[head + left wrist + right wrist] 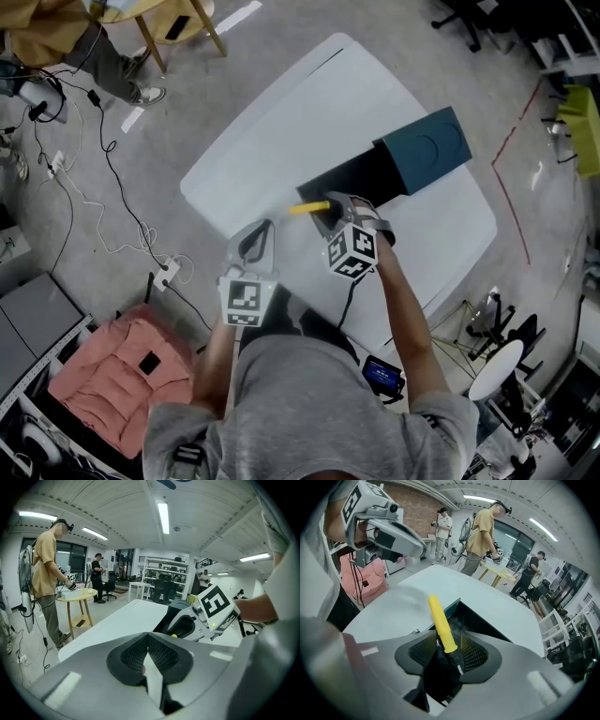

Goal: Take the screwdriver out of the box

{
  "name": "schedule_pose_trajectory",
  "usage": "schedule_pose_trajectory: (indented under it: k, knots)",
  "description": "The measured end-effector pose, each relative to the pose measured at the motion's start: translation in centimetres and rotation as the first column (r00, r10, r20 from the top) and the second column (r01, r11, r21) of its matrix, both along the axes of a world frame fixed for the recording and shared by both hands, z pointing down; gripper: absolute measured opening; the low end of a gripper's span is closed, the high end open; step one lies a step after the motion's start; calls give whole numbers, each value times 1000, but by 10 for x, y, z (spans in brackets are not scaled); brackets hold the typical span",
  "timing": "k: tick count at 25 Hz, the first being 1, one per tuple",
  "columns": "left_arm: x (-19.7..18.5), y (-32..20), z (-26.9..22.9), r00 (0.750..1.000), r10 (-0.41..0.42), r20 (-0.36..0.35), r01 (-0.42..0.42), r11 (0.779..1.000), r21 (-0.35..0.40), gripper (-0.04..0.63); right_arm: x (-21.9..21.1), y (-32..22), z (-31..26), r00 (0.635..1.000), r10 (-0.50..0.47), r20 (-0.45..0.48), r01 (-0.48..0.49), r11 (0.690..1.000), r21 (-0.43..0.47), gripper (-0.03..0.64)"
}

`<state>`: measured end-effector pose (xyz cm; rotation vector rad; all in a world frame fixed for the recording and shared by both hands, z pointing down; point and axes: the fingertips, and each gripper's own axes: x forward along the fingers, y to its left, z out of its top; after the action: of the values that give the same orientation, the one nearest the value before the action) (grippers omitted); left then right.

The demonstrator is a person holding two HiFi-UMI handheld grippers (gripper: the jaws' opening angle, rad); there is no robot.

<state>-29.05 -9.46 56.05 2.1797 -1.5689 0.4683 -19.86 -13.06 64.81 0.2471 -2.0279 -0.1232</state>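
The white table (272, 141) carries one thing, a dark box (349, 173). It runs from the middle of the table toward the right-hand edge, and its teal cover (427, 148) is slid partway off at that end, so the tray is already open.

The right gripper (330, 214) points steeply down at the tray's end nearest the person. Its fingers (474, 654) stand apart on either side of the screwdriver (440, 620). A gap shows between the tool and at least one pad, so I take this as released rather than clamped. The screwdriver's black collar and metal shaft lie between the fingers. Its yellow handle slants out over the tray's corner, above bare table on the left. I cannot tell whether the tip rests inside the tray or has cleared it, because it runs down into shadow.

The left gripper (255, 242) hangs over the table's near edge, well clear of the box. Its fingers (133, 654) are pressed together at the tips with nothing between them.

In my judgement the job is partly done: the box is open and the tool is reached and lies half across the rim. What is left is a firm grip and carrying the tool clear of the box.
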Motion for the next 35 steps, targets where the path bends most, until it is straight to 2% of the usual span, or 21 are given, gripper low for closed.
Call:
schedule_pose_trajectory:
  k: [4,21,28,35]
  knots:
    - [-3,1,2,1000,-9,2,9,1000,-5,12,-3,1,4,1000,-20,-16,20,1000,7,137]
    - [-3,4,-1,1000,-11,6,11,1000,-1,12,-2,13,5,989,-130,-66,132,991,27,80]
    - [-2,9,-5,1000,-10,10,10,1000,8,12,2,13,-2,992,-112,-53,114,993,38,78]
    - [-1,11,-18,1000,-2,19,2,999,38,12,4,12,-22,996,-90,-30,92,991,96,77]
